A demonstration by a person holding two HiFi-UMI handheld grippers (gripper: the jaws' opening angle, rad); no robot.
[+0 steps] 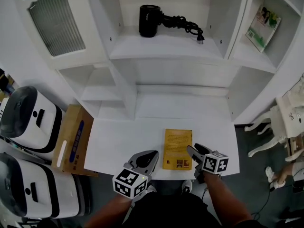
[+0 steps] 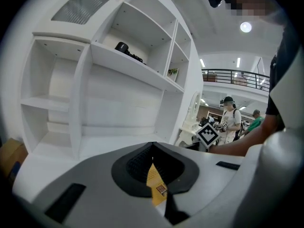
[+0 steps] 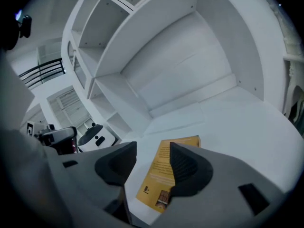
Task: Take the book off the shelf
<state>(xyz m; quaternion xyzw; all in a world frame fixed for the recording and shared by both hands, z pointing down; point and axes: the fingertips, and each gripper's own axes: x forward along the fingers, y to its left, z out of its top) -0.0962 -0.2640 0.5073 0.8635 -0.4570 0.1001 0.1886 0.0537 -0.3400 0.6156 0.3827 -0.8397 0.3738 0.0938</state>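
Observation:
A yellow book (image 1: pixel 177 148) lies flat on the white desk top (image 1: pixel 118 141), near its front edge and below the shelves. My right gripper (image 1: pixel 194 151) hovers at the book's right front corner. Its jaws stand wide apart with nothing between the pads, and in the right gripper view the book (image 3: pixel 161 172) shows beneath the right gripper (image 3: pixel 151 151). My left gripper (image 1: pixel 153 154) is just left of the book with its jaws closed together. In the left gripper view, the left gripper (image 2: pixel 152 148) shows only a sliver of the book (image 2: pixel 156 186) through the slit.
A black hair dryer (image 1: pixel 151 20) with its cord lies on the upper shelf. A magazine (image 1: pixel 262 27) leans in the right-hand compartment. A cardboard box (image 1: pixel 73 139) and two white appliances (image 1: pixel 26 120) stand left of the desk, and a white chair (image 1: pixel 280 122) to the right.

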